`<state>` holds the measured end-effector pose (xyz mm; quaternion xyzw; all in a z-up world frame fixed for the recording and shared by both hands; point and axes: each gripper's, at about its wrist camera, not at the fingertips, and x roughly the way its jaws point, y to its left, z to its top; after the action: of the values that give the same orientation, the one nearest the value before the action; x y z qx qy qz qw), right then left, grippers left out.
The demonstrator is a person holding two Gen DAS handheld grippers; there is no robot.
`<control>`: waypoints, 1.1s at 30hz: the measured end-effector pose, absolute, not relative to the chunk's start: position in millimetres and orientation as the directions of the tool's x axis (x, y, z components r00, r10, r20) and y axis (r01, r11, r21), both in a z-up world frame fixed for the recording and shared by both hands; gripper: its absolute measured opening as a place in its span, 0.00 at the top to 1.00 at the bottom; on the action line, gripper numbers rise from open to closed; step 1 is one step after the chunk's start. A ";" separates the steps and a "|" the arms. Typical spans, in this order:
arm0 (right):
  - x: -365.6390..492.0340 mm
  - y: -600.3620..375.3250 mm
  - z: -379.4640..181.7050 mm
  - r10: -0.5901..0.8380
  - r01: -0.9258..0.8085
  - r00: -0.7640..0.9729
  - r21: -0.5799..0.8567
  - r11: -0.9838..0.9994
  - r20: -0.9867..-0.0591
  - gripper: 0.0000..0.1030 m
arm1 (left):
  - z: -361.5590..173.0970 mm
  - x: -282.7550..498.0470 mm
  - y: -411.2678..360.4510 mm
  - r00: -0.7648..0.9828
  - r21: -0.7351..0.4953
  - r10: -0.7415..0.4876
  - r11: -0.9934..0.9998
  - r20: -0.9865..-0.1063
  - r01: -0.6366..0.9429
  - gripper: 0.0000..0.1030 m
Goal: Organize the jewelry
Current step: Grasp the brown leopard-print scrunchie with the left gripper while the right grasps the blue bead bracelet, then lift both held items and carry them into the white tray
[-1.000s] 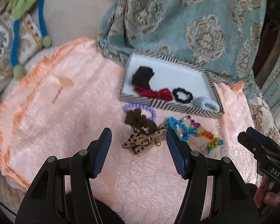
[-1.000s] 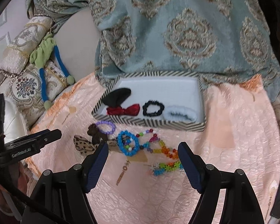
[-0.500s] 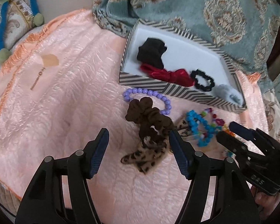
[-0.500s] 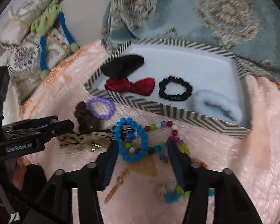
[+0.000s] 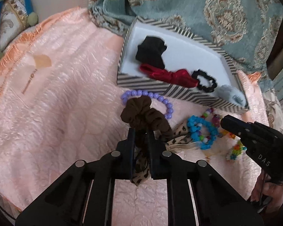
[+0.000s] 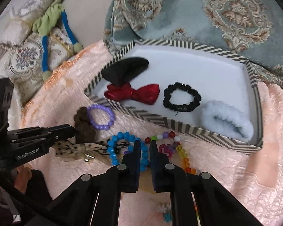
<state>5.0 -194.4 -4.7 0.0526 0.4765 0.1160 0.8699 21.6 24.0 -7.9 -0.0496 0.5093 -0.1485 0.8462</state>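
Note:
My left gripper [image 5: 140, 132] is shut on the lower end of a brown scrunchie [image 5: 141, 111], and leopard-print bow [image 5: 179, 141] fabric also shows between its fingers. In the right wrist view my right gripper [image 6: 145, 145] is shut on a blue bead bracelet [image 6: 115, 141]. Touching the scrunchie lies a purple bead bracelet [image 6: 101, 127], and right of the blue one a multicoloured bead string [image 6: 182, 150]. Behind them stands a striped tray [image 6: 150, 116] holding a black bow [image 6: 126, 69], a red bow [image 6: 147, 94], a black scrunchie [image 6: 181, 108] and a pale blue fluffy scrunchie [image 6: 230, 116].
Everything rests on a peach quilted cover [image 5: 56, 113]. A teal patterned blanket [image 6: 198, 9] hangs behind the tray. At the far left are embroidered cushions with a green and blue tie [image 6: 49, 17]. A person's hand [image 5: 269, 197] grips the right tool.
Both grippers came down and forward onto the pile, then shut: the left on the brown scrunchie, the right on the blue bead bracelet.

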 end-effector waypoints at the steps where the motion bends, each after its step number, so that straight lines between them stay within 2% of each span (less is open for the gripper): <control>1: 4.0 -194.8 -2.0 0.254 -0.151 0.522 0.205 0.967 -0.814 0.92 | -3.9 19.7 25.1 0.443 -0.236 -0.304 0.950 -0.843 0.203 0.90; 4: 1.6 -193.9 3.1 0.256 -0.156 0.532 0.203 0.967 -0.807 0.91 | 8.1 14.7 29.8 0.463 -0.229 -0.301 0.951 -0.834 0.206 0.90; 7: 8.8 -186.9 -7.1 0.247 -0.156 0.499 0.195 0.968 -0.831 0.76 | 7.9 14.4 31.2 0.453 -0.237 -0.303 0.951 -0.838 0.197 0.90; 8: 9.8 -184.7 -10.6 0.245 -0.161 0.491 0.190 0.969 -0.836 0.75 | 6.0 15.1 31.6 0.448 -0.248 -0.308 0.950 -0.839 0.188 0.88; 9: 11.9 -179.1 -15.7 0.239 -0.176 0.482 0.175 0.969 -0.843 0.75 | 3.8 15.8 31.6 0.442 -0.256 -0.312 0.949 -0.841 0.184 0.85; 11: 15.2 -171.4 -24.0 0.214 -0.202 0.469 0.131 0.970 -0.857 0.75 | -2.0 18.1 29.3 0.428 -0.259 -0.312 0.949 -0.848 0.178 0.57; 12: 17.3 -168.2 -28.1 0.197 -0.213 0.464 0.107 0.971 -0.864 0.75 | -4.2 18.9 29.1 0.430 -0.262 -0.312 0.949 -0.847 0.173 0.54; 15: 22.5 -164.0 -42.3 0.164 -0.235 0.446 0.062 0.970 -0.880 0.75 | -13.8 27.1 25.9 0.423 -0.259 -0.300 0.954 -0.855 0.153 0.54; 16: 22.8 -165.6 -42.7 0.165 -0.234 0.452 0.062 0.970 -0.877 0.78 | -18.6 30.9 24.7 0.419 -0.252 -0.291 0.957 -0.860 0.146 0.54; 17: 23.0 -167.6 -42.2 0.162 -0.226 0.456 0.062 0.972 -0.875 0.90 | -22.8 33.3 23.9 0.413 -0.246 -0.283 0.959 -0.866 0.141 0.54; 19: 22.2 -171.8 -39.3 0.182 -0.218 0.459 0.088 0.972 -0.870 0.92 | -30.8 36.4 21.3 0.393 -0.243 -0.282 0.959 -0.875 0.145 0.68; 20: 20.3 -174.1 -35.7 0.194 -0.214 0.469 0.102 0.971 -0.861 0.92 | -33.5 36.5 19.4 0.386 -0.244 -0.286 0.957 -0.877 0.155 0.82; 21: 18.2 -176.5 -31.5 0.203 -0.211 0.479 0.113 0.971 -0.854 0.92 | -33.8 35.3 18.1 0.388 -0.247 -0.293 0.955 -0.874 0.165 0.85; 26: 2.2 -185.8 0.6 0.270 -0.207 0.524 0.187 0.960 -0.808 0.92 | -15.6 25.1 20.3 0.425 -0.254 -0.311 0.949 -0.850 0.188 0.94; 33: -19.9 -194.0 53.7 0.299 -0.214 0.606 0.210 0.954 -0.737 0.92 | 33.7 9.8 35.2 0.493 -0.259 -0.337 0.940 -0.802 0.222 0.94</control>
<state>-19.9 -194.0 53.7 0.0502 0.4202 0.1433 0.8947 9.8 35.2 33.7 -0.0608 0.4766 -0.1621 0.8619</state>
